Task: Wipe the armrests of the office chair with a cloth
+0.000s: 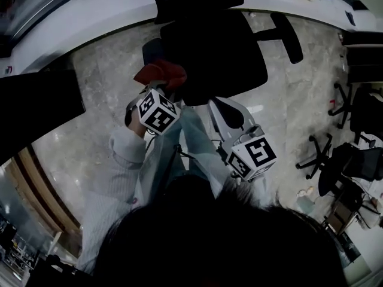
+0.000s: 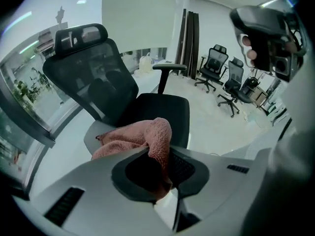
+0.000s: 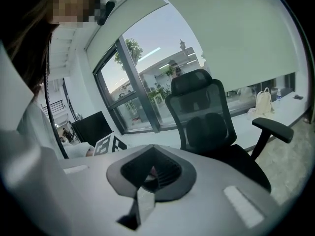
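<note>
A black mesh office chair (image 1: 212,58) stands in front of me, with one armrest (image 1: 287,36) at its right. A reddish-pink cloth (image 1: 160,73) lies on the chair's other armrest, at the seat's left edge. My left gripper (image 1: 160,91) is shut on that cloth (image 2: 142,139), which drapes over the grey arm pad (image 2: 91,137). The far armrest (image 2: 170,68) is bare. My right gripper (image 1: 227,113) hangs apart from the chair, near my legs, jaws together with nothing between them (image 3: 150,156). It faces the chair's backrest (image 3: 202,112) and armrest (image 3: 273,127).
A white curved desk (image 1: 108,17) runs behind the chair, with a dark monitor (image 1: 36,106) at the left. Several other office chairs (image 1: 353,160) stand at the right on the marble floor (image 1: 96,124). A window wall (image 3: 133,82) lies beyond the desk.
</note>
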### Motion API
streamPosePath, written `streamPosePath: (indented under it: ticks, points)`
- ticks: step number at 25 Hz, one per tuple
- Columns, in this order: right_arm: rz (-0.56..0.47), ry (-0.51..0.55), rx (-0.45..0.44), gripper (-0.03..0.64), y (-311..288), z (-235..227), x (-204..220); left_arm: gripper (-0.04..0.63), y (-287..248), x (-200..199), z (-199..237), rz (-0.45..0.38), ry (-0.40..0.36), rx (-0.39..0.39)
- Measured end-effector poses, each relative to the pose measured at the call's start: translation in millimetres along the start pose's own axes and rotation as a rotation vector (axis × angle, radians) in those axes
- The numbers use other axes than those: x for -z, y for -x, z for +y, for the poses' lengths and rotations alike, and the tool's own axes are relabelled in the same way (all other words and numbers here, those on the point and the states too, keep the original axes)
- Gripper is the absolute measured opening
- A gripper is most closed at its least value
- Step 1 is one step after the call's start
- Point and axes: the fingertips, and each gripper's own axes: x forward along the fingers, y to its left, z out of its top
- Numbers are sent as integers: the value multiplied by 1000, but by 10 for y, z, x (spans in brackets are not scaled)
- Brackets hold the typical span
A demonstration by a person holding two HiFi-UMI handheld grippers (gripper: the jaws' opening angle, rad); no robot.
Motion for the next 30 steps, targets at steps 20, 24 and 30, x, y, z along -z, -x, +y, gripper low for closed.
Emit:
streamPosePath:
  ticks: [20, 24, 30]
  points:
    - [28, -23, -7, 2, -13, -94, 67, 55, -119, -244, 1354, -87, 179, -207]
    - [23, -52, 32, 2, 146, -210, 66, 55, 100, -346, 1982, -90, 208, -427]
    - [18, -77, 52, 2, 210, -265, 114, 55, -196, -233, 1614, 0, 109, -346]
